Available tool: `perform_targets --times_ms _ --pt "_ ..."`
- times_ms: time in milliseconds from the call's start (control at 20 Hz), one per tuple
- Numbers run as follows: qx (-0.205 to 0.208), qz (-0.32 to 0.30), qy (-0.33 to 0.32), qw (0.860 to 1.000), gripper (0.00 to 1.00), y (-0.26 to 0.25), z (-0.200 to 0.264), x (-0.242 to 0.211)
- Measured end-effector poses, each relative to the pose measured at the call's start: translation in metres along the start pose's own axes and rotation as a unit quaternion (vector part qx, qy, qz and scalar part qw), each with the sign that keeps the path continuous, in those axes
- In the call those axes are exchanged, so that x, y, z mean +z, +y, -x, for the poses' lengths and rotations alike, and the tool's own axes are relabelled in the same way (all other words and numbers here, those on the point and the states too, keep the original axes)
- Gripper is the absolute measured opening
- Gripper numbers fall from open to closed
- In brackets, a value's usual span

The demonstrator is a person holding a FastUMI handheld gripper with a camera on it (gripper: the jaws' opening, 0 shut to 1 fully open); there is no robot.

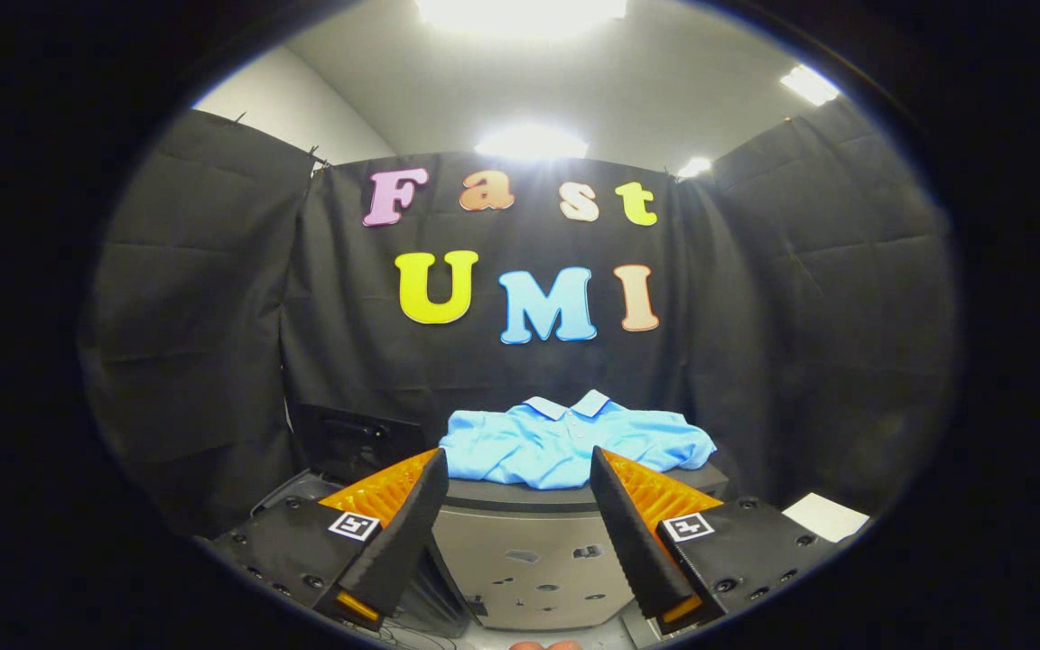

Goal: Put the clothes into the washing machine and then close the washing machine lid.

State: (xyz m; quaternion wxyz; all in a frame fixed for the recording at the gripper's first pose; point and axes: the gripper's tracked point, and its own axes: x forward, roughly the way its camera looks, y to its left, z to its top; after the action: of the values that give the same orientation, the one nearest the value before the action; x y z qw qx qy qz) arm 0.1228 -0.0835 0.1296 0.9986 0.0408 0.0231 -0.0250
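Fingers of the hand-held gripper were spread wide, nothing held, so best bet was going far and pinching a thick fold of the blue shirt.

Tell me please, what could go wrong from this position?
1. The tongs are open and short of the blue shirt; closing now would likely grab nothing.
2. The shirt drapes over the edge of the grey box; a shallow pinch may let it slip or trail.
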Motion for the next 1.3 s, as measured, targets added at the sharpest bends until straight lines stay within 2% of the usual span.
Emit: perform_targets --times_ms 150,350,500,800,1050,1300 --pt "-0.006 -0.019 0.014 1.0 0.98 -0.028 -0.034 0.018" --pt "-0.023 -0.044 0.06 0.997 0.98 -0.059 -0.081 0.017" --pt "-0.024 -0.033 0.09 0.995 0.96 -0.073 -0.109 0.012" --pt "-0.014 0.017 0.123 0.992 0.96 -0.084 -0.156 0.005" --pt "0.003 0.021 0.164 0.986 0.96 -0.075 -0.187 -0.01" --pt "-0.003 0.03 0.193 0.981 0.98 -0.075 -0.217 -0.026"
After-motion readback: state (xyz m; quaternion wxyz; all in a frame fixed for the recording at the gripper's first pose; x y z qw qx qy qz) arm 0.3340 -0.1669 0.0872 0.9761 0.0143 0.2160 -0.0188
